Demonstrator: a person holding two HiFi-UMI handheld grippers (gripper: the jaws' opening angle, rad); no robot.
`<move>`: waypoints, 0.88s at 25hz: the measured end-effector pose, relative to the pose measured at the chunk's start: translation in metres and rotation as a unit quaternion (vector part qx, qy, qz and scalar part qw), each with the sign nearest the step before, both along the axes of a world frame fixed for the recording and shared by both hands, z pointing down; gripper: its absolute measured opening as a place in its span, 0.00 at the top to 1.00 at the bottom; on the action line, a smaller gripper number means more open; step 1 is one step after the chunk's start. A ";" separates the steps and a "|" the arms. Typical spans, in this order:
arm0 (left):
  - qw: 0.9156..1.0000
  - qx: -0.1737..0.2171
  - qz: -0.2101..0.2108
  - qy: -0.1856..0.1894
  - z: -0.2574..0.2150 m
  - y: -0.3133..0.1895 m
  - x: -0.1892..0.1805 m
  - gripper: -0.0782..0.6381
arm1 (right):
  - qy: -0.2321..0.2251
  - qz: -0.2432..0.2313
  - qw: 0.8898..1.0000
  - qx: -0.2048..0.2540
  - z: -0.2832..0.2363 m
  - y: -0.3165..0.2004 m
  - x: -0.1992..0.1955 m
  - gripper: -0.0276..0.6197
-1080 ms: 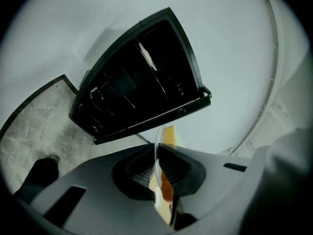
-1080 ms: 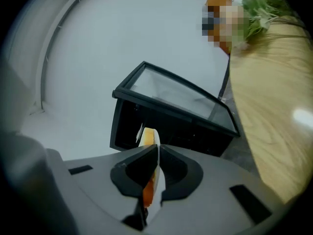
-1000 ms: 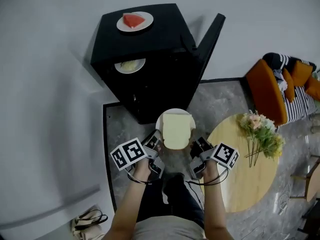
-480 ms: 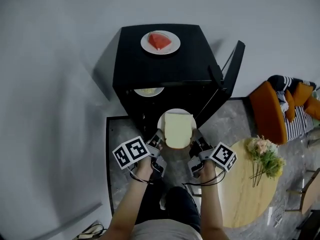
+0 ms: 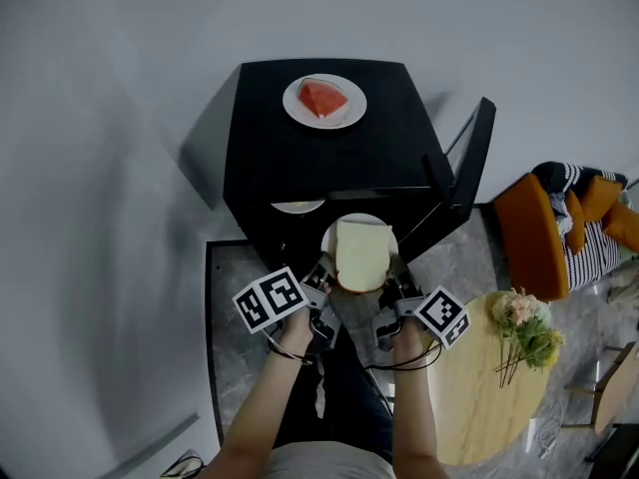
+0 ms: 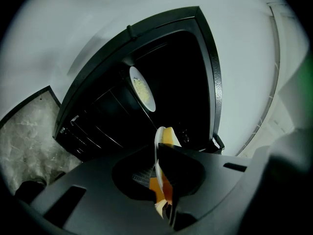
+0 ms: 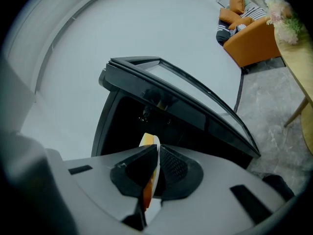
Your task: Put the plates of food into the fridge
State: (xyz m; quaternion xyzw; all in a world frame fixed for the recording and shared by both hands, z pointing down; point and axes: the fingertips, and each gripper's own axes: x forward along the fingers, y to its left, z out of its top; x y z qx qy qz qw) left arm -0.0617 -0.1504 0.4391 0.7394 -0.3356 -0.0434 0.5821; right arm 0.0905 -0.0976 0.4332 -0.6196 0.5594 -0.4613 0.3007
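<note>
White plate (image 5: 357, 218): being carried level by its rim between the two grippers, right at the fridge's mouth.
Left gripper (image 6: 160, 163): jaws are pinching the rim at the plate's 8 o'clock, the rim running edge-on between them.
Right gripper (image 7: 155, 160): jaws are squeezing the rim at the plate's 4 o'clock, pressed onto it from both faces.
Bread slice (image 5: 360, 254): lying flat, covering most of the plate.
Change: half a second ago the plate was hanging just short of the fridge front. Now its far rim is overlapping that front edge, and both grippers are sitting closer in.
Fridge (image 5: 319, 148): standing black at 12 o'clock of the plate, its cavity showing dark.
Door (image 5: 471, 158): standing open at 2 o'clock, its edge near the right gripper's side.
Shelf plate (image 6: 142, 88): resting inside at 11 o'clock, now mostly tucked under the fridge's top edge in the head view.
Watermelon plate (image 5: 324, 101): sitting on the fridge top, well apart.
Open room: dark space is showing to the right of the shelf plate, with the door bounding the 2 o'clock side.
Round table (image 5: 489, 397): standing at 4 o'clock, bearing flowers (image 5: 526, 329).
</note>
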 end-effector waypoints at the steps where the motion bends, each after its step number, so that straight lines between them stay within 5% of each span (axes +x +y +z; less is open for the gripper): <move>1: 1.000 0.000 -0.004 0.001 0.001 -0.004 0.002 0.85 | 0.001 0.005 1.000 0.002 0.000 -0.004 0.002 0.92; 22: 0.999 -0.006 -0.048 0.001 0.015 -0.055 0.029 0.85 | 0.064 0.043 0.997 -0.006 0.010 -0.062 0.034 0.91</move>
